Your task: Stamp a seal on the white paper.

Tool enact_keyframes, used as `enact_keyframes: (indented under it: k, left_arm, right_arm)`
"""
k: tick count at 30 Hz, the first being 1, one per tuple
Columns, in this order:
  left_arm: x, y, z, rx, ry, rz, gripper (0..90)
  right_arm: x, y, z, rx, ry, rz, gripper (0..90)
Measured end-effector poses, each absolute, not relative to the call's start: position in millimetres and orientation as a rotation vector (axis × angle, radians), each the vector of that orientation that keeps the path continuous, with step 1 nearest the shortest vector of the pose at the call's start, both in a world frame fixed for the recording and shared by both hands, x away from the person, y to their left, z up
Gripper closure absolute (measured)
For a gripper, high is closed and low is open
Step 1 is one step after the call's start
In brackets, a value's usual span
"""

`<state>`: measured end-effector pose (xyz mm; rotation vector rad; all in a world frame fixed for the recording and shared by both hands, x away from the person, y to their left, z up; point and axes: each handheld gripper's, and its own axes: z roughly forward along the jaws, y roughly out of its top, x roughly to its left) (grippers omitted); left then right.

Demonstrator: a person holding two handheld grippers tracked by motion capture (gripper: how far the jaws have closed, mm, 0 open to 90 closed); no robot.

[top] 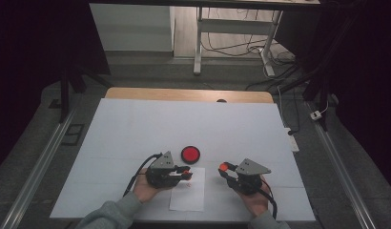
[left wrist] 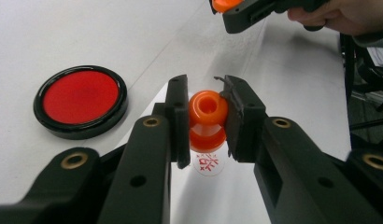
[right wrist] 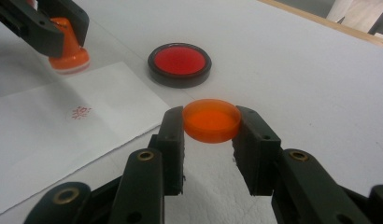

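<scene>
Left claw (left wrist: 207, 119) clamped on an orange stamp (left wrist: 207, 122), held just above a red imprint (left wrist: 208, 163) on the white paper sheet (right wrist: 49, 140). Right claw (right wrist: 211, 126) clamped on the stamp's orange cap (right wrist: 211, 120), off the sheet. Round red ink pad (top: 190, 154) open on the white bench (top: 136, 129), just beyond the sheet.

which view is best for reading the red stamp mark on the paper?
Left gripper view: the stamp mark sits close, just beyond the orange stamp, though partly hidden by it. Right gripper view shows the whole mark on the paper, smaller. High view: a faint speck.
</scene>
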<state>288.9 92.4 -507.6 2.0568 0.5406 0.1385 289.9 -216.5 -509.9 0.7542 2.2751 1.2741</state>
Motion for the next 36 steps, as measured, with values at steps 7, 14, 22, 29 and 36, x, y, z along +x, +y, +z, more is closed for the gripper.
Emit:
enact_keyframes:
  k: [7, 14, 22, 29, 36]
  left_arm:
    - [288.9, 99.3, -496.8, 2.023, 0.548, 0.118, 72.6]
    - [290.7, 106.1, -491.2, 2.019, 0.559, 0.1, 72.6]
    - [296.6, 110.1, -482.3, 1.984, 0.579, 0.076, 72.5]
    - [300.8, 110.3, -474.6, 1.981, 0.585, 0.09, 72.6]
    - [302.3, 112.5, -472.8, 1.979, 0.589, 0.09, 72.6]
  right_arm:
    - [289.7, -217.2, -509.3, 0.759, 2.272, 1.262, 63.9]
    - [289.3, -216.8, -509.2, 0.754, 2.271, 1.275, 63.9]
    - [289.7, -216.1, -509.8, 0.752, 2.276, 1.273, 63.9]
    - [289.7, -215.8, -509.8, 0.745, 2.277, 1.277, 63.9]
    - [289.8, -215.0, -510.3, 0.745, 2.274, 1.284, 63.9]
